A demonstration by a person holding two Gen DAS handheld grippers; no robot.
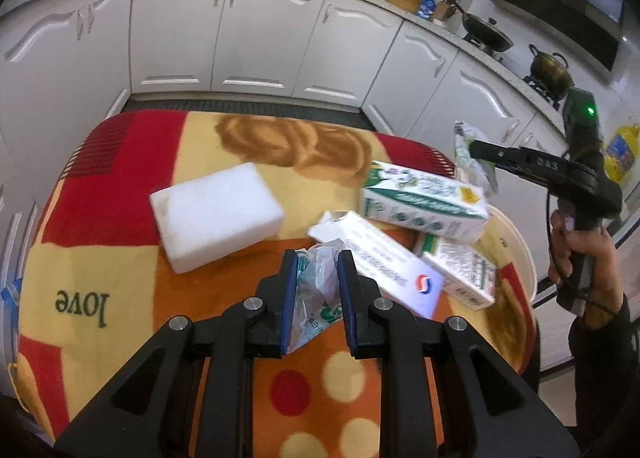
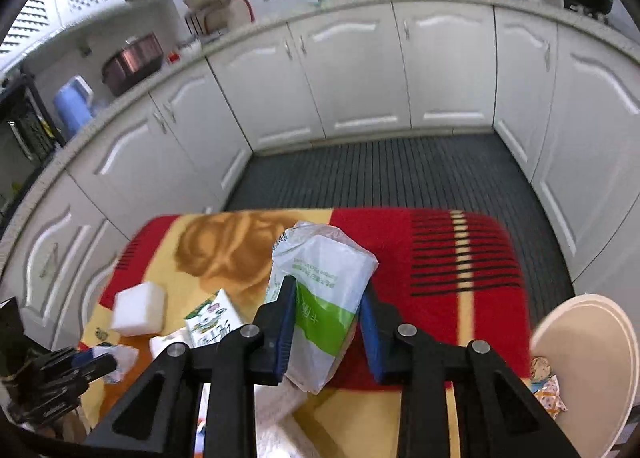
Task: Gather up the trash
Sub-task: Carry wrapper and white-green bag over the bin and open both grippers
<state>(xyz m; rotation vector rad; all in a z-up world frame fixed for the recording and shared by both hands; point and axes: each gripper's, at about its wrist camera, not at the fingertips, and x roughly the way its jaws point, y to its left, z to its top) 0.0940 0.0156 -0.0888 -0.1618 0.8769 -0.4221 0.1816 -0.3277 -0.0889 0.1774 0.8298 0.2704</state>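
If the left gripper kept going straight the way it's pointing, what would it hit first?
The left gripper, shut on a crumpled plastic wrapper, would probably meet the torn end of the white box first, though depth is unclear.

3 cartons (image 1: 424,198), 2 plastic wrappers (image 2: 324,298), 1 foam block (image 1: 216,216), 1 bin (image 2: 592,358).

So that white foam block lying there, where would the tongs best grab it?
Across its two long side faces, coming down from above. The white foam block lies flat on the blanket, apart from the cartons, so its sides are free. Its shorter width looks easier for the tongs to span than its length, though that is a guess.
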